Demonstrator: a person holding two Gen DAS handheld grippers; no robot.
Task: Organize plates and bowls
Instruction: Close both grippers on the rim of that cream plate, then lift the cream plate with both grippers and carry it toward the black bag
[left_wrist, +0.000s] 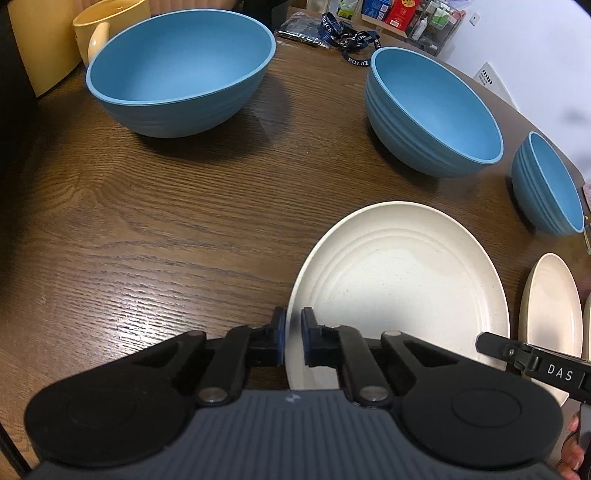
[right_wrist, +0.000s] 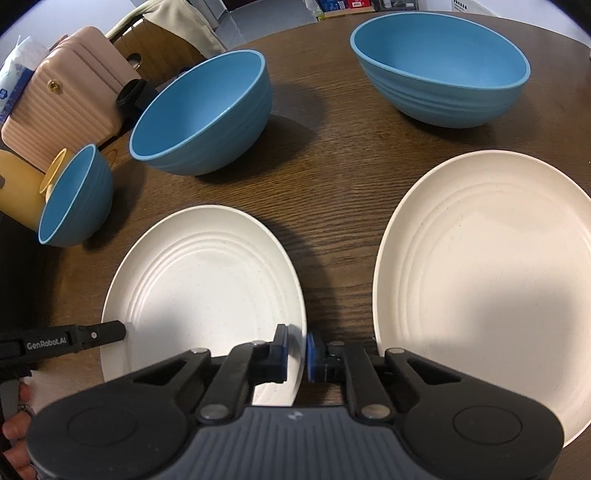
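Three blue bowls stand on the wooden table: a large one (left_wrist: 181, 70), a medium one (left_wrist: 432, 110) and a small one (left_wrist: 546, 184). A cream plate (left_wrist: 399, 291) lies in front of them, and my left gripper (left_wrist: 293, 338) is shut on its left rim. In the right wrist view my right gripper (right_wrist: 296, 350) is shut on the right rim of a smaller cream plate (right_wrist: 203, 291). A larger cream plate (right_wrist: 487, 280) lies to its right. The bowls show behind: small (right_wrist: 74, 199), medium (right_wrist: 203, 114), large (right_wrist: 439, 70).
A yellow mug (left_wrist: 99, 29) stands behind the large bowl at the back left. A black pouch and a lanyard (left_wrist: 343, 37) lie at the far edge. A pink ribbed case (right_wrist: 66, 92) and a yellow cup (right_wrist: 22, 188) stand at the table's side beyond the small bowl.
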